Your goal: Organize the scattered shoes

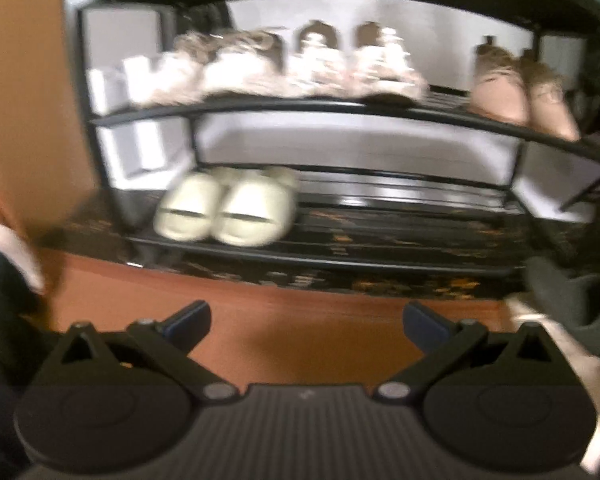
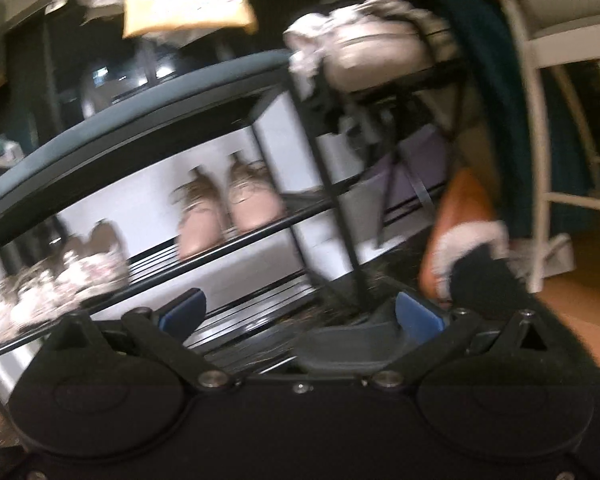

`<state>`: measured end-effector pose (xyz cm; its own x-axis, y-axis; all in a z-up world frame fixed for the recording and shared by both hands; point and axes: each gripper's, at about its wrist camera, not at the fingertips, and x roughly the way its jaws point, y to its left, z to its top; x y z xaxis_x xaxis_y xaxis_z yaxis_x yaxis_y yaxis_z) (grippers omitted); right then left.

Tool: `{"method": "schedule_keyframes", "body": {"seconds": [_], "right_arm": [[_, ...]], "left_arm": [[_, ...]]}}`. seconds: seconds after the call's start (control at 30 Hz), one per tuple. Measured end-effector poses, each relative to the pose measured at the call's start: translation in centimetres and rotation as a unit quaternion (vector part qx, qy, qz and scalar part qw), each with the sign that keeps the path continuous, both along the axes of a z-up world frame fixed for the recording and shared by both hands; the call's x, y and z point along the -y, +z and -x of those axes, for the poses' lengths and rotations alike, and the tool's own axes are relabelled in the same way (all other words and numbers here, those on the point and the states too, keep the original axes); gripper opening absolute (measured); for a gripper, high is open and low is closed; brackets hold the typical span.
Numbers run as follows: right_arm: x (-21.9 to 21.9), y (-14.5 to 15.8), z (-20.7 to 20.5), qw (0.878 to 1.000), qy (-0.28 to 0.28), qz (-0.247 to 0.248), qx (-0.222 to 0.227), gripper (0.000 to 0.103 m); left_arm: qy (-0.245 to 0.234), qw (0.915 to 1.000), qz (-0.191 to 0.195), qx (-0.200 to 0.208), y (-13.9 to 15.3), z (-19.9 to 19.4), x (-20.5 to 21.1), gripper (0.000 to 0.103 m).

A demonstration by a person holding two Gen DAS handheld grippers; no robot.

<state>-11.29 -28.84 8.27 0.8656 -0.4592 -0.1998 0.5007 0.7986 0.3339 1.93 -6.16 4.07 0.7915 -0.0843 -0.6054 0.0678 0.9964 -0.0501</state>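
Left wrist view: black shoe rack (image 1: 300,110) on orange-brown floor (image 1: 300,320).

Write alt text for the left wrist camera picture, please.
A black two-tier shoe rack faces the open, empty left gripper, jaws spread over orange floor. Cream slippers sit on the lower shelf; fluffy beige shoes and pink pointed shoes line the upper. The image is blurred.

1. The left gripper (image 1: 307,320) was held level, its jaws spread wide, nothing between them.
2. The right gripper (image 2: 300,312) was tilted, jaws likewise parted wide and empty.
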Motion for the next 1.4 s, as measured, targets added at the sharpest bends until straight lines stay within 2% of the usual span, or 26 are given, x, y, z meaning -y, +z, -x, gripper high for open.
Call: {"method": "schedule_keyframes", "body": {"seconds": [0.1, 0.13, 0.17, 0.23, 0.3, 0.4, 0.47, 0.57, 0.63, 0.67, 0.77, 0.87, 0.93, 1.03, 1.1, 1.17, 1.23, 1.27, 1.37, 1.4], "right_arm": [[0.8, 0.5, 1.3, 1.0, -0.021, 0.016, 0.013, 0.103], [1.3, 0.8, 1.6, 0.999, -0.027, 0.021, 0.014, 0.103], [1.8, 1.2, 1.9, 0.999, -0.034, 0.026, 0.014, 0.103], [2.5, 1.7, 2.4, 0.998, -0.045, 0.03, 0.017, 0.103], [4.3, 2.5, 3.6, 0.996, -0.075, 0.032, 0.023, 0.103], [6.1, 2.8, 4.5, 0.994, -0.105, 0.027, 0.015, 0.103], [6.7, 2.4, 4.7, 0.993, -0.113, 0.021, 0.012, 0.103], [7.1, 1.5, 4.1, 0.994, -0.106, 0.02, 0.0, 0.103], [7.4, 0.9, 3.1, 0.995, -0.095, 0.011, -0.023, 0.103], [7.6, 0.5, 2.6, 0.995, -0.089, 0.004, -0.036, 0.103], [8.0, -0.1, 1.6, 0.996, -0.078, -0.009, -0.047, 0.103], [8.1, -0.2, 1.2, 0.996, -0.074, -0.012, -0.047, 0.103], [8.4, -0.3, 1.3, 0.996, -0.077, -0.018, -0.048, 0.103], [8.8, -0.4, 1.4, 0.995, -0.082, -0.022, -0.052, 0.103], [9.2, -0.5, 1.6, 0.994, -0.093, -0.025, -0.056, 0.103], [9.5, -0.6, 1.6, 0.993, -0.101, -0.034, -0.058, 0.103], [9.5, -0.7, 1.6, 0.992, -0.104, -0.041, -0.059, 0.103], [9.4, -0.7, 1.5, 0.992, -0.102, -0.044, -0.061, 0.103], [8.6, -0.3, 1.3, 0.993, -0.092, -0.037, -0.061, 0.103], [8.3, -0.1, 1.2, 0.994, -0.088, -0.035, -0.059, 0.103]], "left_arm": [[-0.046, 0.9988, -0.01, -0.016, -1.2, -0.9, 2.7, 0.102], [-0.075, 0.9966, -0.024, -0.025, -1.8, -1.3, 4.5, 0.102], [-0.097, 0.9948, -0.022, -0.024, -2.2, -1.5, 5.6, 0.102], [-0.133, 0.9909, 0.003, -0.021, -2.8, -1.6, 7.1, 0.102], [-0.169, 0.9843, 0.045, -0.026, -3.7, -1.9, 8.5, 0.102], [-0.206, 0.9695, 0.108, -0.077, -6.2, -2.3, 10.0, 0.102], [-0.203, 0.965, 0.125, -0.11, -7.6, -2.4, 10.6, 0.102], [-0.186, 0.9633, 0.125, -0.147, -9.5, -2.8, 11.7, 0.102], [-0.192, 0.961, 0.126, -0.153, -9.8, -3.4, 12.8, 0.102], [-0.196, 0.9574, 0.136, -0.163, -9.9, -3.7, 13.4, 0.102], [-0.2, 0.9473, 0.169, -0.184, -10.3, -4.7, 14.8, 0.102], [-0.199, 0.9429, 0.176, -0.201, -11.2, -5.6, 16.3, 0.101], [-0.201, 0.9398, 0.177, -0.212, -11.9, -6.0, 17.4, 0.096], [-0.185, 0.9332, 0.219, -0.216, -12.3, -6.4, 17.5, 0.075], [-0.171, 0.9315, 0.232, -0.221, -12.5, -6.7, 16.9, 0.068], [-0.178, 0.9283, 0.242, -0.22, -12.7, -7.0, 16.2, 0.057], [-0.177, 0.9208, 0.268, -0.221, -12.7, -7.3, 14.2, 0.039], [-0.179, 0.9208, 0.266, -0.222, -12.6, -7.4, 13.8, 0.033], [-0.184, 0.9189, 0.262, -0.23, -12.5, -7.7, 12.8, 0.033], [-0.181, 0.9135, 0.27, -0.245, -12.7, -7.9, 12.6, 0.034]]}}
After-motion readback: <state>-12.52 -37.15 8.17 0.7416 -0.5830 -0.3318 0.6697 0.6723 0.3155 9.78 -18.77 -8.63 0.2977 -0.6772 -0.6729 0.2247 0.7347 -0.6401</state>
